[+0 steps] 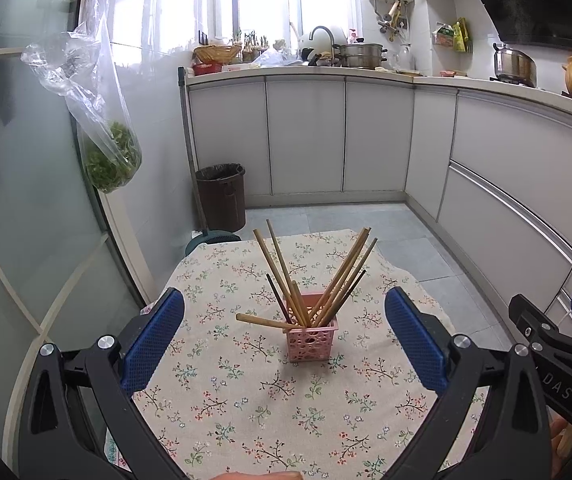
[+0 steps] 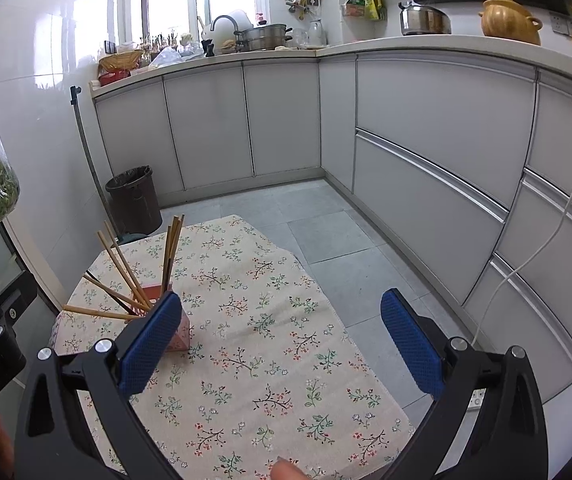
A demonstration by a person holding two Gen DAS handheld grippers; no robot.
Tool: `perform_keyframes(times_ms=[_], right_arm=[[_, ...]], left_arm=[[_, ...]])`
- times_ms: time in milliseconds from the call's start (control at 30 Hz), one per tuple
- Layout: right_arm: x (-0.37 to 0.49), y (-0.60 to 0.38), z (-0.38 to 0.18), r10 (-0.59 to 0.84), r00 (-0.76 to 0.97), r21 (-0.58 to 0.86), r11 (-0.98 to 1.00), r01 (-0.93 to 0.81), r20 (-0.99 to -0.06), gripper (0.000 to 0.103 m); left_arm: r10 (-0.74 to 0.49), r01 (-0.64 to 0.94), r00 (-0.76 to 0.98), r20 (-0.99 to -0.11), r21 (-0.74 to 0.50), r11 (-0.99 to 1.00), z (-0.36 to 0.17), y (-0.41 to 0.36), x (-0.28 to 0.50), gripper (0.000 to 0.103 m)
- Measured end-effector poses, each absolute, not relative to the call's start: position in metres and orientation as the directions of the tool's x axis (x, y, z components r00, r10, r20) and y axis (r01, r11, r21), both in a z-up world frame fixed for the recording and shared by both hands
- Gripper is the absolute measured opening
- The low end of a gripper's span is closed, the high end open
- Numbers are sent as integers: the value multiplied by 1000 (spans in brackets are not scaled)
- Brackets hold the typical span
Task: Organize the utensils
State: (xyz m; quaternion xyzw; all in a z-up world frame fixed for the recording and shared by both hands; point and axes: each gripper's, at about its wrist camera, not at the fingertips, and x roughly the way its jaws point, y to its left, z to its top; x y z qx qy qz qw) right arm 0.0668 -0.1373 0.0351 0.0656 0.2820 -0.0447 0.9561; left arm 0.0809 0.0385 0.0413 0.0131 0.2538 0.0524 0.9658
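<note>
A small pink perforated basket (image 1: 312, 334) stands on the floral tablecloth (image 1: 246, 400), holding several wooden chopsticks (image 1: 340, 276) that fan out left and right; one dark chopstick leans among them. My left gripper (image 1: 284, 344) is open, its blue pads on either side of the basket but nearer the camera, holding nothing. In the right wrist view the same basket (image 2: 180, 334) sits at the left, partly hidden behind a blue pad (image 2: 150, 348), chopsticks (image 2: 126, 268) sticking up. My right gripper (image 2: 282, 350) is open over bare cloth, empty.
The cloth-covered table (image 2: 266, 360) ends at a grey tiled floor (image 2: 326, 232). A dark bin (image 1: 222, 196) stands by the wall, a bag of greens (image 1: 112, 156) hangs left. Grey cabinets (image 2: 426, 152) run along the back and right. The right gripper's body (image 1: 554, 360) shows at the left view's right edge.
</note>
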Motion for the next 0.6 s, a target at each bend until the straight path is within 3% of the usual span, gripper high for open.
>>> perform_keyframes(times_ms=[600], right_arm=[[68, -140, 34, -44, 834, 100, 988, 119, -550, 97]], left_arm=[[98, -101, 858, -504, 20, 995, 40, 39, 84, 96]])
